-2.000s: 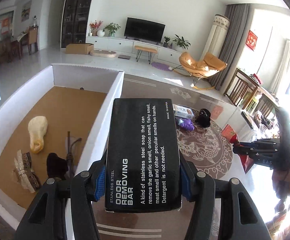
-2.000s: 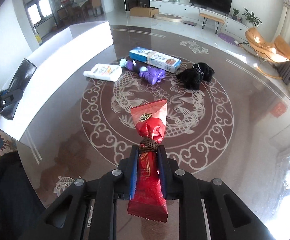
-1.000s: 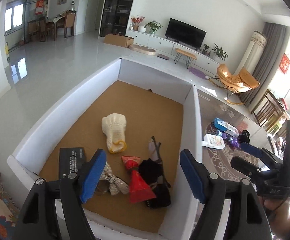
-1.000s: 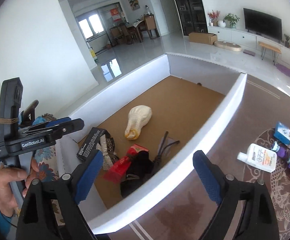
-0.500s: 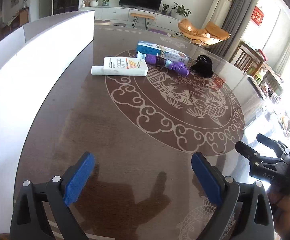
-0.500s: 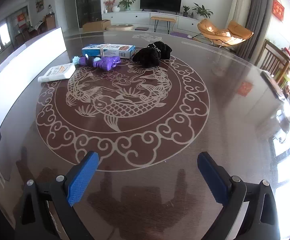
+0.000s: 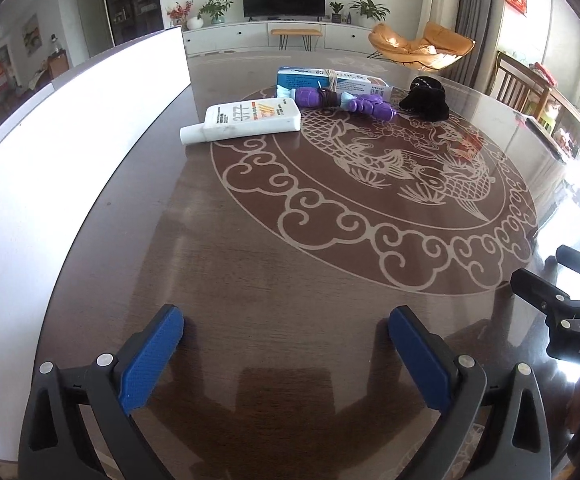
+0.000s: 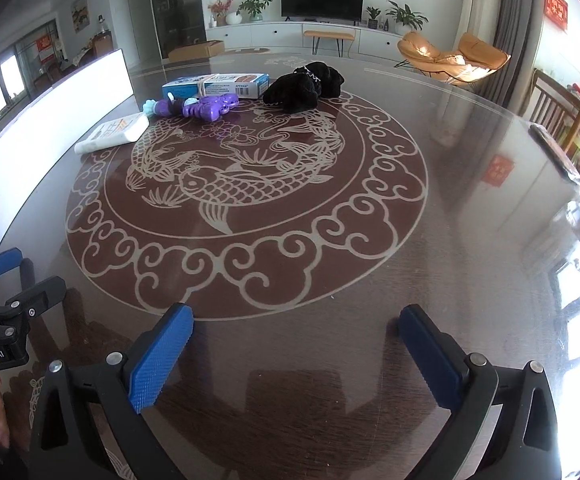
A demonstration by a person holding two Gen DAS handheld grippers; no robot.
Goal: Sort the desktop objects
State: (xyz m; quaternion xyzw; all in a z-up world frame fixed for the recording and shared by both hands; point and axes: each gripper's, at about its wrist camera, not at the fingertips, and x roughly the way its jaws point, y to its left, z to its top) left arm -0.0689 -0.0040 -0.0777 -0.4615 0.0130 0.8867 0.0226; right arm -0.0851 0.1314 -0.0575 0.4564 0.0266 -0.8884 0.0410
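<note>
Far across the round table (image 7: 290,260) lie a white tube (image 7: 250,120), a purple toy (image 7: 341,100), a blue-and-white carton (image 7: 329,80) and a black plush (image 7: 425,98). In the right wrist view the same white tube (image 8: 114,134), purple toy (image 8: 202,108), carton (image 8: 218,84) and plush (image 8: 305,84) appear. My left gripper (image 7: 286,316) hangs over the near table edge, jaws opening wide, nothing between them. My right gripper (image 8: 295,314) does the same beside it, also empty.
The tall white wall of the sorting box (image 7: 70,132) runs along the table's left side; its inside is hidden. A dark flat object (image 8: 553,152) lies near the table's right rim. Chairs stand beyond the table's right rim.
Both grippers let go of the black soap-bar box and the red packet in the white box, then swung right and down over the table. Their jaws now stand wider.
</note>
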